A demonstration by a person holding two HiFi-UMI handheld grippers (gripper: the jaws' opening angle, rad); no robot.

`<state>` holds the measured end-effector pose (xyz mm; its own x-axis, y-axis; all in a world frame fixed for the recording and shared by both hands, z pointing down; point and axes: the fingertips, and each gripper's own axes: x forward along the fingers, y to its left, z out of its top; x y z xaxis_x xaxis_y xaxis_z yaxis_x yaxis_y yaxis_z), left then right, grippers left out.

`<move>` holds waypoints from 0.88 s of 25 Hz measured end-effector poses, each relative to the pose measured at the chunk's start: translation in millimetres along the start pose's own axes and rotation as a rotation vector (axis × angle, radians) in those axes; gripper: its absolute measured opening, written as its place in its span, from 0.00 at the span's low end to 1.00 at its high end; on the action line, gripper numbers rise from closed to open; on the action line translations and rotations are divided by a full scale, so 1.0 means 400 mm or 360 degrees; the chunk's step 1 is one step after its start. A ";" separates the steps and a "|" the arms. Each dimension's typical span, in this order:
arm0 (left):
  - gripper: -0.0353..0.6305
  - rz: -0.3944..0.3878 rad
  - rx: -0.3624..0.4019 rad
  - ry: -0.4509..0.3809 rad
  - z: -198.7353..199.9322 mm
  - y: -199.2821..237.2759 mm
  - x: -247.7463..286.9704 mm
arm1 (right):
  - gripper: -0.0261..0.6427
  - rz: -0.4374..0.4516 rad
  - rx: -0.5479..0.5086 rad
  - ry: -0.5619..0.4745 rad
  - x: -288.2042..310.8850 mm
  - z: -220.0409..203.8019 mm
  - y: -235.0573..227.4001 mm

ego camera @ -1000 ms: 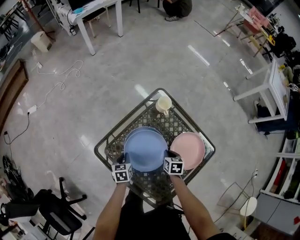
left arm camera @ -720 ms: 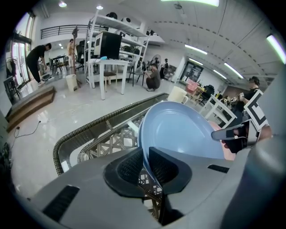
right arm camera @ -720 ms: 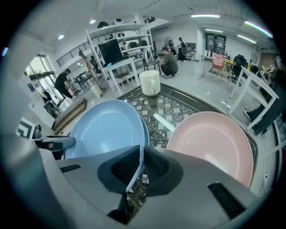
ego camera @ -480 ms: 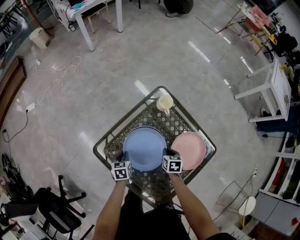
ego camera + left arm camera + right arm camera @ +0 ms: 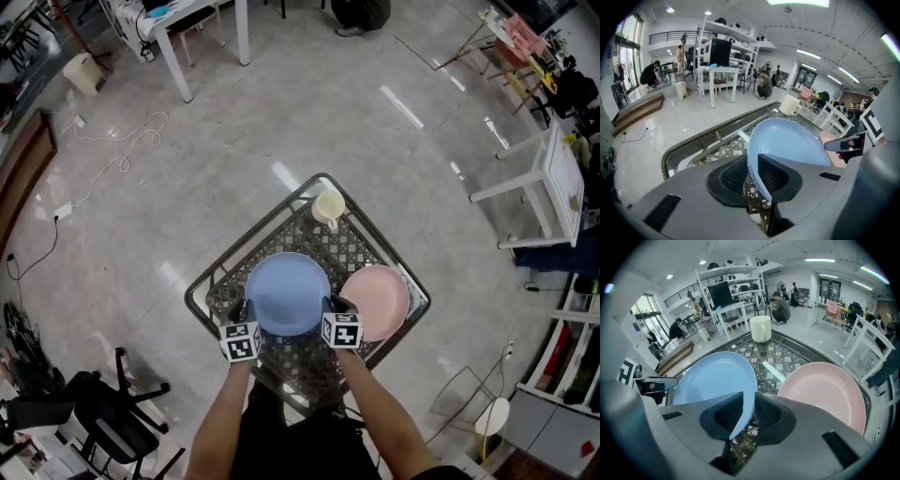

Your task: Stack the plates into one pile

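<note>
A light blue plate (image 5: 286,292) lies on the wicker table (image 5: 201,287), covering the blue plate that was under it. My left gripper (image 5: 246,309) is at its near left rim and my right gripper (image 5: 329,306) at its near right rim. In the left gripper view the blue plate (image 5: 787,140) has its rim between the jaws of the left gripper (image 5: 752,165), which have just been opening; a gap shows beside the rim. In the right gripper view the blue plate's (image 5: 712,378) rim stands between the right gripper's (image 5: 749,407) jaws with a gap too. A pink plate (image 5: 377,300) lies to the right.
A cream mug (image 5: 327,206) stands at the table's far corner. The table has a raised woven rim all round. White desks, a cable on the floor and a black office chair (image 5: 94,412) surround the table at a distance.
The held blue plate has come down and slid over the lower blue plate, which no longer shows behind it. Both grippers shifted slightly with it.
</note>
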<state>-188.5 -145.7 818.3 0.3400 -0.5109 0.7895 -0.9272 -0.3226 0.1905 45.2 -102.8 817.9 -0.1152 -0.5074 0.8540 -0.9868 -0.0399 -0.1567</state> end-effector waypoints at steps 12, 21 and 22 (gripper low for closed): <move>0.08 0.0057 -0.0099 -0.0266 0.054 -0.105 -0.203 | 0.05 0.0194 -0.0120 -0.0297 -0.196 0.046 0.037; 0.07 0.0039 -0.0076 -0.0585 0.098 -0.381 -0.448 | 0.05 0.0444 -0.0278 -0.0516 -0.428 0.071 0.027; 0.07 0.0048 -0.0082 -0.0610 0.099 -0.400 -0.469 | 0.05 0.0473 -0.0274 -0.0533 -0.446 0.073 0.028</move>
<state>-97.4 -30.0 616.6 0.3375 -0.7835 0.5218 -0.9411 -0.2672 0.2074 58.0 -38.0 649.5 -0.3799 -0.7258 0.5735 -0.9245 0.2775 -0.2613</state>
